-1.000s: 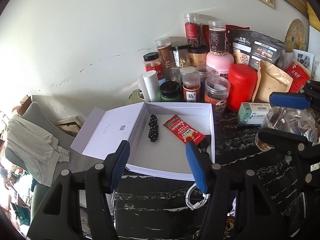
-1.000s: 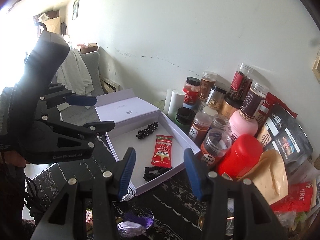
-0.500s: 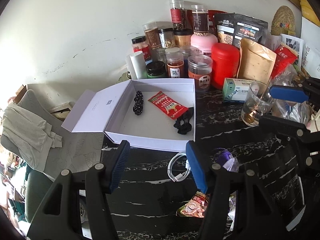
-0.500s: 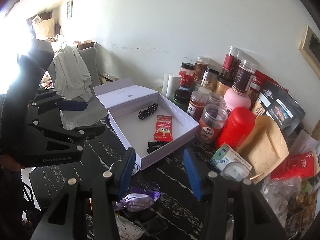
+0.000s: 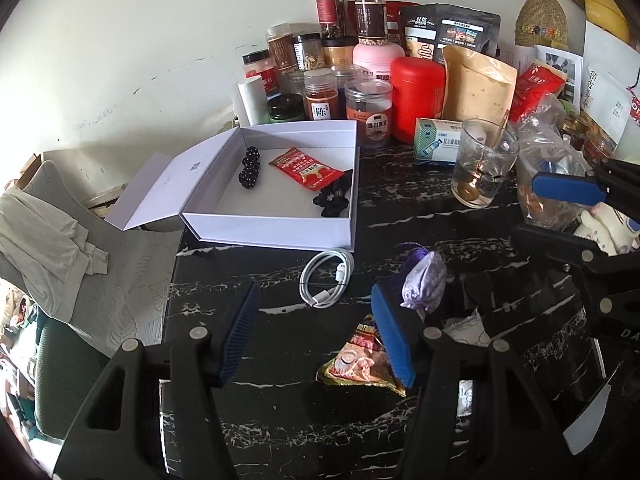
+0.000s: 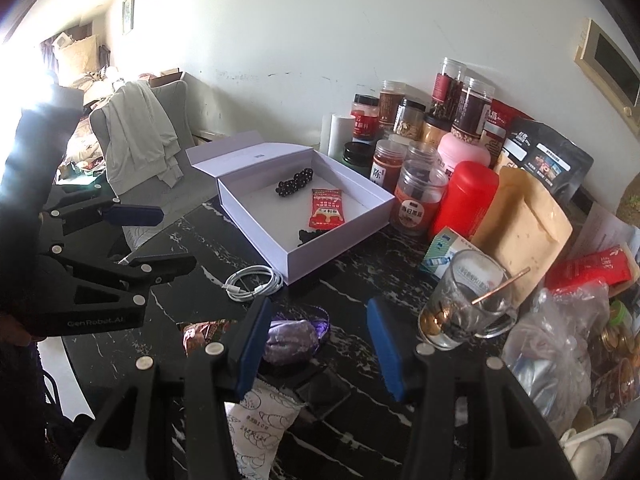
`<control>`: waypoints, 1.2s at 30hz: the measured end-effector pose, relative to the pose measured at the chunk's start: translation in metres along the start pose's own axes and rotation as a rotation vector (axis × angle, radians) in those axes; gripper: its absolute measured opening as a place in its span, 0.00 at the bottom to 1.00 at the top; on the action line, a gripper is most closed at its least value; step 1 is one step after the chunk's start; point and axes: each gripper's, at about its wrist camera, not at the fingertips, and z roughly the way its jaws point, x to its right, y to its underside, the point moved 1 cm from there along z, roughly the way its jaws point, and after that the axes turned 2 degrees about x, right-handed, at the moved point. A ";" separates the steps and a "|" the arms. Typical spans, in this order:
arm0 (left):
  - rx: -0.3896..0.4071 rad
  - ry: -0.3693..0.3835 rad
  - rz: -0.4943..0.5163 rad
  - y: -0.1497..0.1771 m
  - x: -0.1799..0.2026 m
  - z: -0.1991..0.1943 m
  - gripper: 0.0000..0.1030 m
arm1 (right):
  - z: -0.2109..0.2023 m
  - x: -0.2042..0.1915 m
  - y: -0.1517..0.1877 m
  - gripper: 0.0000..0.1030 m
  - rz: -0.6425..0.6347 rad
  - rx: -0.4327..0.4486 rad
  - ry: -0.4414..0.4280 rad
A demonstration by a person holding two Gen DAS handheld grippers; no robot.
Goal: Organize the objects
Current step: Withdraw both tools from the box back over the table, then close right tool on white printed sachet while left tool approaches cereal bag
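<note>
The left gripper (image 5: 314, 330) hangs above the black marbled desk (image 5: 280, 420) with its fingers released; nothing lies between the blue pads. The right gripper (image 6: 316, 342) is likewise released and empty, its fingers spread above a purple sachet (image 6: 290, 340).

The white box (image 5: 268, 232) sits open on the desk, lid folded out to its left. Inside it lie 3 items: a black bead bracelet (image 5: 249, 168) near the far left corner, a red snack packet (image 5: 306, 169) at the centre, and a black hair tie (image 5: 334, 198) against the right wall.

Still outside the box, on the desk in front of it:
- a coiled white cable (image 5: 326, 276), just beside the box's front wall
- the purple sachet, near the left gripper's right finger
- a foil snack packet (image 5: 360, 364), partly hidden by that finger

A glass cup (image 6: 466, 300) with a spoon stands to the right of the box, before a cluster of jars (image 5: 344, 80) along the wall
</note>
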 end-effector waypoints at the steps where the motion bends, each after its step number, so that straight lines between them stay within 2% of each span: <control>1: 0.000 0.005 0.001 0.004 0.001 -0.001 0.55 | -0.001 -0.001 0.005 0.49 0.003 -0.003 0.001; 15: -0.025 0.056 0.017 0.041 0.005 0.000 0.55 | 0.005 -0.025 0.055 0.49 0.026 -0.075 -0.031; 26: -0.077 0.130 0.009 0.065 0.004 0.033 0.58 | 0.021 -0.031 0.090 0.49 0.113 -0.119 -0.063; 27: -0.078 0.140 0.011 0.066 0.004 0.035 0.58 | 0.024 -0.031 0.094 0.50 0.126 -0.126 -0.067; 30: -0.079 0.165 0.033 0.071 0.007 0.041 0.58 | 0.030 -0.032 0.104 0.61 0.149 -0.146 -0.078; 36: -0.075 0.199 0.056 0.073 0.011 0.050 0.58 | 0.034 -0.035 0.114 0.64 0.194 -0.139 -0.098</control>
